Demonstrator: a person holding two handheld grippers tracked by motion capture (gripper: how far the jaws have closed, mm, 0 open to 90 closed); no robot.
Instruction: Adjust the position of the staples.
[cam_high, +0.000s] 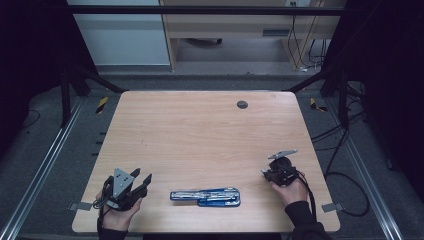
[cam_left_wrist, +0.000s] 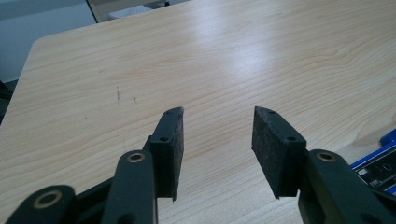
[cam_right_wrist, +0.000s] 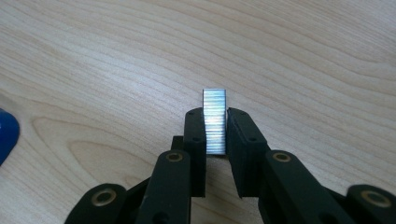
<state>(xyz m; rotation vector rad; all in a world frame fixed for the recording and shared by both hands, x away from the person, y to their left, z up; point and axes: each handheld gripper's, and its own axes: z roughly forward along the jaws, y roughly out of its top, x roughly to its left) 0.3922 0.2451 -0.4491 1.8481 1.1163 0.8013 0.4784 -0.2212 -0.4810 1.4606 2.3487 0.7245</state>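
Blue and opened out flat, a stapler (cam_high: 205, 196) lies near the front edge of the pale wooden table (cam_high: 200, 130), between the person's two hands. At the right, the right gripper (cam_right_wrist: 215, 140) pinches a silvery strip of staples (cam_right_wrist: 215, 120) upright between its closed jaws. At the left, the left gripper (cam_left_wrist: 217, 140) is held with jaws spread wide and empty, beside the stapler.

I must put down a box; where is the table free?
The wooden table is bare from the far edge with the dark round hole down to the open blue stapler. Crowded: the near edge, between left tool and right tool.
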